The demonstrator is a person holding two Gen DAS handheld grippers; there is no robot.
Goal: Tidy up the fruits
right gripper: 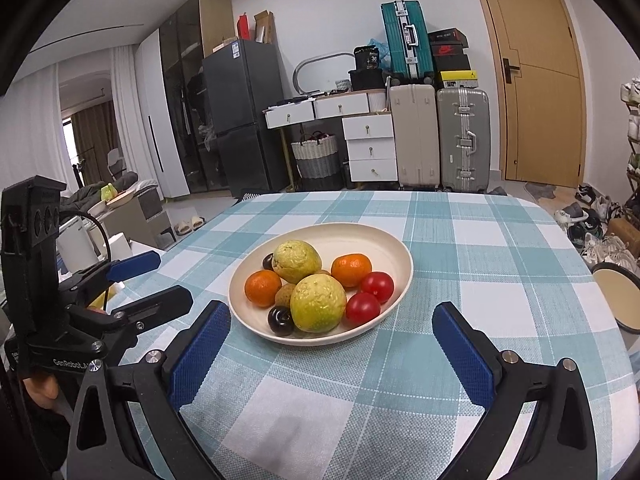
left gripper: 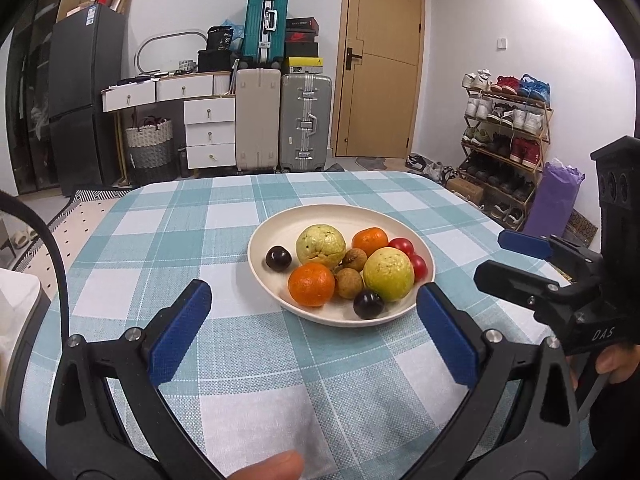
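Note:
A cream plate (left gripper: 276,224) (right gripper: 384,240) on the checked tablecloth holds two green guavas (left gripper: 321,245) (right gripper: 318,302), two oranges (left gripper: 311,284) (right gripper: 351,270), two red tomatoes (left gripper: 401,245) (right gripper: 363,307), dark plums (left gripper: 278,258) (right gripper: 281,320) and brown longans (left gripper: 349,283). My left gripper (left gripper: 314,320) is open and empty, just short of the plate's near rim. My right gripper (right gripper: 332,340) is open and empty, at the plate's near rim. Each gripper shows in the other's view, the right one (left gripper: 516,256) at the right edge, the left one (right gripper: 148,280) at the left.
The table (left gripper: 160,240) has rounded far corners and drops to the floor. A round stool top (right gripper: 616,296) stands beside its right edge. A white box (left gripper: 16,312) sits off the left side. Suitcases, drawers, a fridge, a door and a shoe rack line the far walls.

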